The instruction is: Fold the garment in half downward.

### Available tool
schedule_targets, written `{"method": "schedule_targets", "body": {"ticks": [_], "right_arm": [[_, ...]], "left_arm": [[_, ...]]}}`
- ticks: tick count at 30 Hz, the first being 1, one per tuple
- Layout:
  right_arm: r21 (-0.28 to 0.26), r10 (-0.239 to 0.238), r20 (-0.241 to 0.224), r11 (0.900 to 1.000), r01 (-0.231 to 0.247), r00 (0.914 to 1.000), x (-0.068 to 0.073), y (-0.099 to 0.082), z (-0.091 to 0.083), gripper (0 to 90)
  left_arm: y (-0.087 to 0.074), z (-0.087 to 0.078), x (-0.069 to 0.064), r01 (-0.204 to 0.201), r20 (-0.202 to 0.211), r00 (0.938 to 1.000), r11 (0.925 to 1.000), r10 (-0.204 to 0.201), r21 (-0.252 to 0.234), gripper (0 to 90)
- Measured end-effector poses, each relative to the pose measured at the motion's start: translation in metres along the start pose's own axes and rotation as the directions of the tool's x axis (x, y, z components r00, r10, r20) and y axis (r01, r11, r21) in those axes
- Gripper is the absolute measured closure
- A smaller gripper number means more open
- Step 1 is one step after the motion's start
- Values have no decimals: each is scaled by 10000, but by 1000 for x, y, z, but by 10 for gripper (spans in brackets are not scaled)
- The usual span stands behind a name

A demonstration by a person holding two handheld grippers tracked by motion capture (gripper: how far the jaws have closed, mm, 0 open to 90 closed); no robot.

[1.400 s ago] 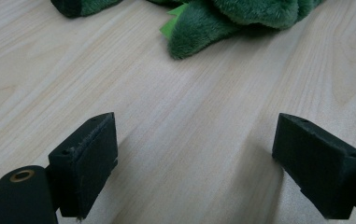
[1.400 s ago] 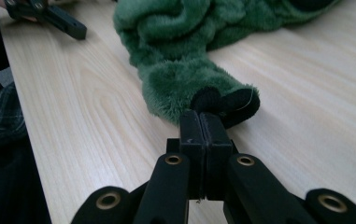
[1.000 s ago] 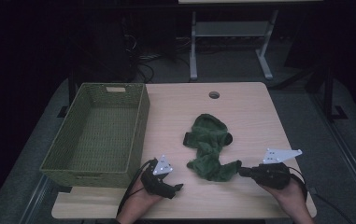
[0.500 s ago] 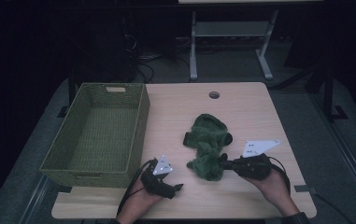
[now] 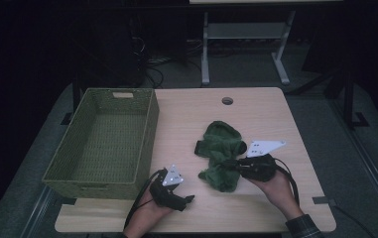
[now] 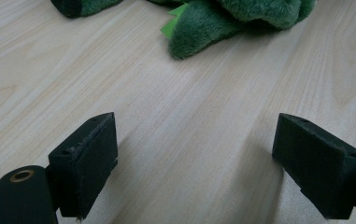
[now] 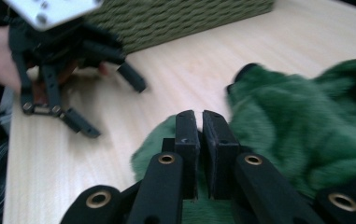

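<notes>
Green, fuzzy plush cloth fills the lower right beneath my right claw, jaws nearly together, gripping nothing visible.

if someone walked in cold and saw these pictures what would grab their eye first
Most striking is the furry green plush toy, crumpled in the middle of the wooden table. The right gripper lies over its near edge, jaws all but shut above the fur, though whether any is pinched cannot be told. Left of that sits a big, empty woven green basket, and the left gripper rests open on bare wood just in front of it.
</notes>
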State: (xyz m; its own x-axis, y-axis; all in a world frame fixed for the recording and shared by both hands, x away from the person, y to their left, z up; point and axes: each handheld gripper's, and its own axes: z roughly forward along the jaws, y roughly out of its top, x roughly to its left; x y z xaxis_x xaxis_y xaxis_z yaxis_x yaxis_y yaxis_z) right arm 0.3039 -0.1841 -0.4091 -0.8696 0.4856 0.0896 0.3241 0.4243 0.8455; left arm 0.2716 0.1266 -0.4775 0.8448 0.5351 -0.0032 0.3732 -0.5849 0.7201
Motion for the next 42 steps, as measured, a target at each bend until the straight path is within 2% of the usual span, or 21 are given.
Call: {"method": "schedule_targets", "body": {"ticks": [2,4,7,11,12,13,14,16,18,20,22,23,25,31,33,34,35,38,42], "right_arm": [[-4,83,132,10000,-83,9999,-3,-1,-3,846],[-80,402,565,9992,-398,9976,-10,-7,-8,869],[51,550,661,9984,-555,9963,-12,-12,-7,870],[268,679,414,9973,-691,9968,-13,-16,2,869],[467,753,216,9960,-763,9969,-13,-18,12,868],[467,753,216,9960,-763,9969,-13,-18,12,868],[644,720,18,9953,-720,9974,-12,-19,21,867],[798,752,-105,9941,-741,9971,-9,-19,28,867],[887,694,-135,9937,-680,9975,-8,-20,32,867],[1197,601,-169,9911,-577,9980,-6,-21,38,867],[1689,564,-216,9843,-520,9982,-4,-26,47,882],[1689,564,-216,9843,-520,9982,-4,-26,47,882],[2002,587,-69,9782,-561,9983,-3,-31,51,898],[1833,392,107,9822,-405,9992,-1,-33,50,882],[1593,461,173,9861,-482,9988,-2,-30,44,804],[1441,434,220,9885,-461,9988,-4,-29,40,763],[1441,434,220,9885,-461,9988,-4,-29,40,763],[917,784,353,9925,-813,9963,-11,-22,23,639],[599,974,351,9932,-994,9946,-15,-15,11,616]], "left_arm": [[0,0,0,-8,-5,10000,10000,8,1,133],[0,0,0,31,9,10000,10000,-31,-3,133],[0,0,0,31,-5,10000,10000,-31,-40,133],[0,0,0,-29,5,10000,10000,29,30,133],[0,0,0,-54,-8,10000,10000,55,33,133],[0,0,0,-61,-7,10000,10000,61,31,133],[0,0,0,-58,-7,10000,10000,58,31,133],[0,0,0,-58,-7,10000,10000,58,30,133],[0,0,0,-54,-4,10000,10000,54,33,133],[0,0,0,-47,12,10000,10000,47,28,133],[0,0,0,-25,25,10000,10000,25,27,133],[0,0,0,-25,25,10000,10000,25,27,133],[0,0,0,-12,21,10000,10000,12,28,133],[1,1,1,115,-128,9999,9999,-115,4,144],[1,1,1,199,-148,9997,9998,-199,37,149],[5,1,1,410,-195,9990,9989,-405,238,158],[5,1,1,410,-195,9990,9989,-405,238,160],[14,2,2,376,-229,9990,9991,-372,172,160],[27,-2,4,344,-308,9989,9994,-344,-6,195]]}}
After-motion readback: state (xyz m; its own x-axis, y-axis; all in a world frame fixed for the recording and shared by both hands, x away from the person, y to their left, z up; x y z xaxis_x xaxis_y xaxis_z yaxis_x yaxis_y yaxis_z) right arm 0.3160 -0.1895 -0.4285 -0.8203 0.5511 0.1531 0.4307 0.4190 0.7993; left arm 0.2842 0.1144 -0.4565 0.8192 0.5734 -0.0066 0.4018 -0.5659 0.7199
